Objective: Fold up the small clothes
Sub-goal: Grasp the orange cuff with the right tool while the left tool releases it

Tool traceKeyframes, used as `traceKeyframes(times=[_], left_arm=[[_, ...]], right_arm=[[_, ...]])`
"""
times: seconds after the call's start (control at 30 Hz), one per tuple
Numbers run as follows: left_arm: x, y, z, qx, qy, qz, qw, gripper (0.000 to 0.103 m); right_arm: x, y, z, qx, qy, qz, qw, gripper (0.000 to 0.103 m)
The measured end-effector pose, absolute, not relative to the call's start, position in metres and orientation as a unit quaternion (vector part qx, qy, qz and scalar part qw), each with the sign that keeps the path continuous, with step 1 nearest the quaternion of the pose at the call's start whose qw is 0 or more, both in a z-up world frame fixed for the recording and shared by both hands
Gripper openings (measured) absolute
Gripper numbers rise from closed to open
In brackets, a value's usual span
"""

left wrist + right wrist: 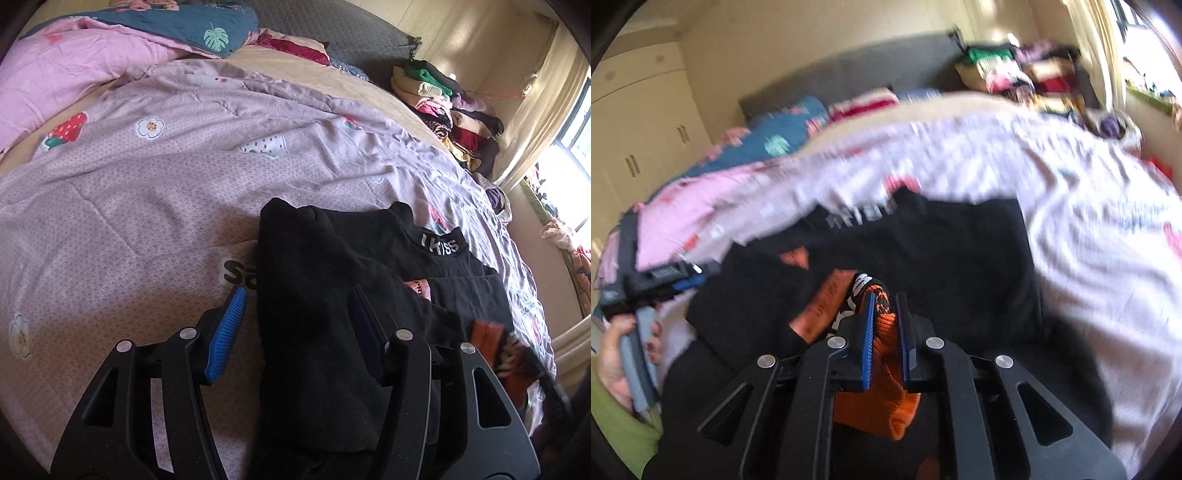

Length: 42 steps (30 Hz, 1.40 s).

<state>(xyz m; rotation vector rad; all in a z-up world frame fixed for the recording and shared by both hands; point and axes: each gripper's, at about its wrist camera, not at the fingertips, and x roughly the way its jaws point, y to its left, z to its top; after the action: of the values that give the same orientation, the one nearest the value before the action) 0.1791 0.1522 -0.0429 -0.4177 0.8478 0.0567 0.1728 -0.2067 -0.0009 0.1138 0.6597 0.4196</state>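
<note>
Item 1, right gripper [886,317]: lower centre of the right wrist view, jaws pressed together on an orange knit cuff [886,354] of the black top [923,251]. You have the cuff deep between the pads; keep that bite while you carry it.

Item 2, left gripper [295,317]: lower centre of the left wrist view, jaws spread, a fold of the black top's sleeve [314,332] lying between them, the blue pad [225,332] clear of the cloth. Close before you lift, or the fold will likely slip.

Item 3, black top: centre right of the left view, on the lilac printed quilt [147,192], lettered collar [439,245] toward the upper right. Lay sleeves flat across the body and smooth the creases.

Item 4, background: stacked clothes [443,110], upper right.
</note>
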Motion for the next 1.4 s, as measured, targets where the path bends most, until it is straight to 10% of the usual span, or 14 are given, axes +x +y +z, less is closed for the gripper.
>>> traceKeyframes(times=[0.53,0.7,1.4], left_arm=[[0.196,0.144,-0.066,-0.204,0.431,0.017,0.879,0.051],[0.195,0.136,-0.064,-0.197,0.423,0.009,0.885,0.006],[0.190,0.127,-0.058,-0.168,0.410,0.022,0.896,0.016]], right_arm=[[0.215,-0.214,0.008,0.005,0.305,0.175,0.936,0.010],[0.216,-0.216,0.003,0.006,0.305,0.163,0.938,0.010],[0.229,-0.219,-0.025,-0.036,0.338,0.092,0.936,0.014]])
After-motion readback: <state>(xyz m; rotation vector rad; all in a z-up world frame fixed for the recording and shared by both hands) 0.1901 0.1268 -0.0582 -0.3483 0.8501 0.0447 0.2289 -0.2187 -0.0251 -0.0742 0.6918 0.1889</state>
